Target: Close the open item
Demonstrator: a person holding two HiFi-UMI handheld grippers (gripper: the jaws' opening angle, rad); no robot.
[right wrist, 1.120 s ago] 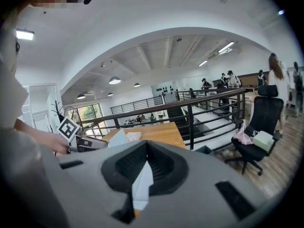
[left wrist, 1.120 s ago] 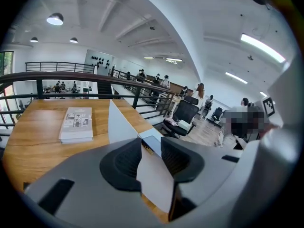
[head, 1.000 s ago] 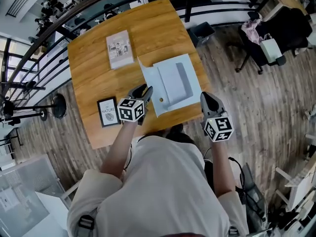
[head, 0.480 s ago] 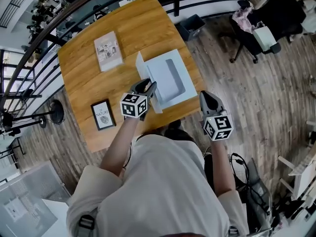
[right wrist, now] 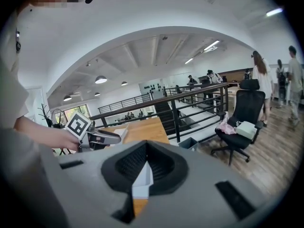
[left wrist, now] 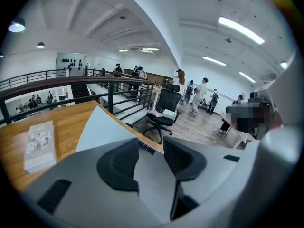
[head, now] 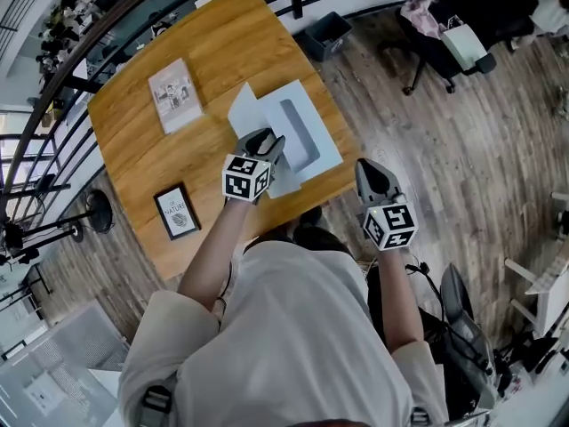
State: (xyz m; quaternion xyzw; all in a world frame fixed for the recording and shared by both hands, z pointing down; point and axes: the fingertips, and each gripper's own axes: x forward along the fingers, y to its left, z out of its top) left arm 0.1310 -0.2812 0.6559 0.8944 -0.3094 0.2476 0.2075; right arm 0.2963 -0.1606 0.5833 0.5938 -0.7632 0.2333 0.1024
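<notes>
The open white box (head: 302, 136) lies on the wooden table (head: 178, 163) with its lid flap (head: 244, 109) folded out to the left. My left gripper (head: 269, 143) is over the box's near left part. Its jaws have just been opening and stand apart, with nothing pinched. In the left gripper view the gripper (left wrist: 149, 148) shows the white flap (left wrist: 102, 129) beyond its pads. My right gripper (head: 369, 173) hovers off the table's near right edge, apart from the box. In the right gripper view its tips (right wrist: 146, 148) meet, with a corner of the box (right wrist: 141, 179) beyond.
A pale book (head: 173, 94) lies at the table's far left and a dark framed card (head: 176, 212) near the front left. Black railing (head: 53, 105) borders the table. A bin (head: 324, 29) and an office chair (head: 444, 34) stand on the floor beyond.
My left gripper has moved right from beside the box to over its near left part, and its jaws have spread. The right gripper has shifted slightly and stays off the table edge.
</notes>
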